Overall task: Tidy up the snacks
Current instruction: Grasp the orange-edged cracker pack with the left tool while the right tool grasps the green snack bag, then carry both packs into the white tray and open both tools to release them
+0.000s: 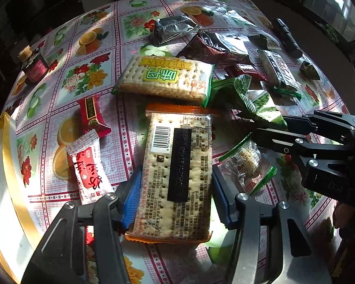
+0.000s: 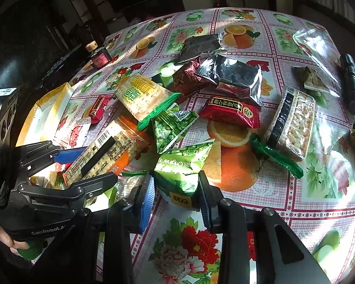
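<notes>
My left gripper (image 1: pixel 175 201) is shut on an orange-edged cracker pack (image 1: pixel 177 172), barcode side up; the pack also shows in the right wrist view (image 2: pixel 106 151). My right gripper (image 2: pixel 177 198) is shut on a green snack pouch (image 2: pixel 182 165), its blue pads pressing both sides. In the left wrist view the right gripper (image 1: pixel 253 127) reaches in from the right among green pouches. A second cracker pack with a green label (image 1: pixel 164 78) lies just beyond. Red packets (image 1: pixel 92 116) and a white-red packet (image 1: pixel 90 170) lie to the left.
A yellow-rimmed white box (image 1: pixel 2 165) stands at the left table edge. A small dark red bottle (image 1: pixel 34 66) sits at the far left. A black flashlight (image 2: pixel 351 85) lies at the right. Silver, maroon and green packets (image 2: pixel 232 75) crowd the flowered tablecloth (image 2: pixel 284 201).
</notes>
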Motion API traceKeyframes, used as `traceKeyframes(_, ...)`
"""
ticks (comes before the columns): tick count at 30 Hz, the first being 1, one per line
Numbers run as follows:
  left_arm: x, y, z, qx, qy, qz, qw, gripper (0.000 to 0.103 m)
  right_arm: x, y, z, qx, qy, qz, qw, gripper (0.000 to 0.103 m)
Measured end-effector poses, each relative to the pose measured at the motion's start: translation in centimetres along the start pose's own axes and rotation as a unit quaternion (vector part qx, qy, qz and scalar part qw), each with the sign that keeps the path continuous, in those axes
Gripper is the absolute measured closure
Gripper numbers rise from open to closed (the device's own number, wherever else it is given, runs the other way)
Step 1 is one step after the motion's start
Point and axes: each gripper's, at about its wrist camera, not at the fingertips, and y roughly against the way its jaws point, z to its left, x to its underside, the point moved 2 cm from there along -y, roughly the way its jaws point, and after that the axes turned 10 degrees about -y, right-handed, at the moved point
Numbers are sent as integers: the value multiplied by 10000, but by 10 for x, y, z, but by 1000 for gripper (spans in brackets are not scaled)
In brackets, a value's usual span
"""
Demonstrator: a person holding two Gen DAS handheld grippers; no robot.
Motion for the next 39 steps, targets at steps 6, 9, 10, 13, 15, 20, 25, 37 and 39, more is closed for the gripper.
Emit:
traceKeyframes(6,9,9,-4,-76,227,-58,9997,47,6,18,-5,-63,-3,-233,9997,73)
traceKeyframes(9,15,22,-10,-80,291,-187,9994,47,8,34,-8,-149,-59,-399,9991,73)
traceKeyframes(10,17,28,-12,-87,316,-243,9992,47,9,39,-9,-165,-70,-445,9988,73)
traceKeyframes(13,23,42,-15,-117,449,-358,9983,48,13,55,-12,-391,-195,-577,9974,73)
traceKeyframes(15,27,50,-15,-179,553,-412,9975,48,15,63,-9,-521,-217,-642,9963,73)
traceKeyframes(20,39,67,-3,-369,878,-502,9942,47,18,75,6,-851,-147,-731,9936,73)
traceKeyframes(25,55,81,16,-593,1202,-546,9895,47,22,79,29,-1165,49,-716,9906,73)
traceKeyframes(37,95,123,69,-1133,2035,-781,9694,47,31,73,83,-1529,498,-533,9855,73)
traceKeyframes(39,102,129,79,-1278,2162,-813,9645,47,30,70,93,-1574,580,-498,9846,73)
